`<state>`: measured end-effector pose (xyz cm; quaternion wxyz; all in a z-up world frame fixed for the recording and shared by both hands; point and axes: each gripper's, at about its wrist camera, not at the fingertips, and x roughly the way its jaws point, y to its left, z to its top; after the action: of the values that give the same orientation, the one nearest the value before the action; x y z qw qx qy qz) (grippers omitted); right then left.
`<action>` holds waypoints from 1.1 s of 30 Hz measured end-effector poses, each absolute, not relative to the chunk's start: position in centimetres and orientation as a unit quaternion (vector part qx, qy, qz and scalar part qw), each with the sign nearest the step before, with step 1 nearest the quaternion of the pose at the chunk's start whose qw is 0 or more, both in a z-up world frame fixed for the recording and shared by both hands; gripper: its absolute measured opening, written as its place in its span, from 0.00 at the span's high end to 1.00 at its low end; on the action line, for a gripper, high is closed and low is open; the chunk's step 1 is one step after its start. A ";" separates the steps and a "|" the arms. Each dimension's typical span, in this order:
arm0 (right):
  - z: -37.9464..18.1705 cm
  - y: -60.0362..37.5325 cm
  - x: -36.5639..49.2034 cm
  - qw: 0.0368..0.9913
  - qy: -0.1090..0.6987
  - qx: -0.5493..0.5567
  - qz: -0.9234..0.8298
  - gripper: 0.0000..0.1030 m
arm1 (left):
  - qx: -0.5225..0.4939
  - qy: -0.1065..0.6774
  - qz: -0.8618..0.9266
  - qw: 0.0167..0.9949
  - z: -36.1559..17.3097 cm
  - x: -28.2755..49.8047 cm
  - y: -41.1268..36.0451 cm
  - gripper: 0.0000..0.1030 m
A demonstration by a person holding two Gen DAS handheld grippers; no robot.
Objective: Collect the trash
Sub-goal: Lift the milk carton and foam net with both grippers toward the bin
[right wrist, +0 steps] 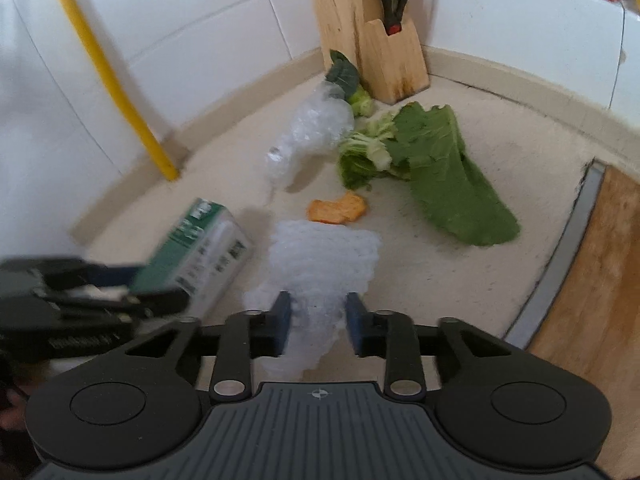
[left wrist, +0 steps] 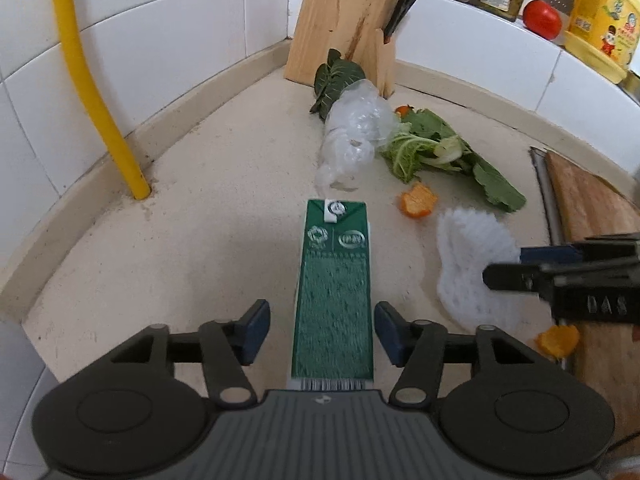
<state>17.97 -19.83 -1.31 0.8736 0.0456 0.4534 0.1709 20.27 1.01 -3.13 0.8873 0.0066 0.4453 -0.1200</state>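
Observation:
A green drink carton [left wrist: 334,296] lies on the beige counter between the fingers of my left gripper [left wrist: 322,330], which is open with a gap on each side. It also shows in the right wrist view [right wrist: 200,252]. My right gripper [right wrist: 318,326] straddles a white foam fruit net [right wrist: 324,268], fingers close beside it but still apart. The net shows in the left wrist view [left wrist: 468,264] too. Further back lie a crumpled clear plastic bag [left wrist: 354,136], green vegetable leaves [left wrist: 440,148] and orange peel pieces [left wrist: 418,200].
A wooden knife block [left wrist: 344,20] with scissors stands in the back corner. A yellow pipe [left wrist: 92,80] runs down the tiled wall at left. A wooden cutting board [left wrist: 592,216] lies at right. Jars, a tomato [left wrist: 542,18] and a yellow bottle sit on the ledge.

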 end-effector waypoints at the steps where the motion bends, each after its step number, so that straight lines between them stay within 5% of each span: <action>1: -1.4 -19.8 18.0 0.875 0.452 0.042 0.168 0.46 | 0.010 0.443 -0.119 0.888 -3.2 20.6 0.9 0.42; 5: -1.8 -19.4 18.2 0.877 0.447 0.027 0.174 0.30 | 0.033 0.444 -0.113 0.888 -3.9 21.7 0.0 0.39; 10: -2.9 -18.7 18.6 0.875 0.452 0.020 0.172 0.30 | 0.043 0.458 -0.102 0.882 -5.4 22.3 -0.9 0.40; 16: -3.6 -18.4 18.7 0.869 0.459 0.038 0.180 0.61 | 0.026 0.468 -0.100 0.878 -5.6 22.0 -0.3 0.60; 20: -3.1 -18.5 18.4 0.870 0.456 0.045 0.182 0.78 | 0.019 0.470 -0.096 0.877 -5.4 21.5 -0.1 0.62; 33: -0.6 -18.6 16.2 0.874 0.432 0.078 0.209 0.83 | -0.015 0.447 -0.090 0.890 -3.2 18.3 1.5 0.64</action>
<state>16.18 -18.61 -0.57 0.8741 0.0776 0.4317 0.2089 18.31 1.50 -3.18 0.8900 -0.0154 0.4467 -0.0899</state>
